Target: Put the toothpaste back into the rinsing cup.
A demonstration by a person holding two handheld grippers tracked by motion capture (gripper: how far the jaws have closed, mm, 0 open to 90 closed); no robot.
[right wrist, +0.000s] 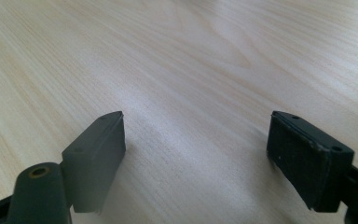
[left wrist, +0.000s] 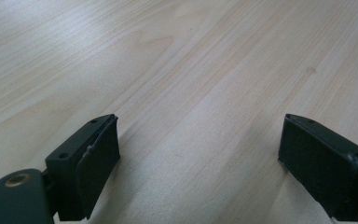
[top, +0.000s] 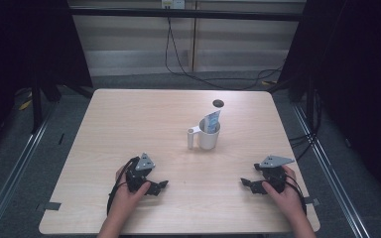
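A white mug [top: 209, 135] holding an upright blue packet [top: 212, 120] stands mid-worktop [top: 129, 124], well beyond my left gripper [top: 159, 186] and right gripper [top: 246, 184], both resting with jaws spread, empty.

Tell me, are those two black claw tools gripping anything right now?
No. The left gripper and the right gripper both rest open on the pale wooden table, with only bare wood between their jaws.
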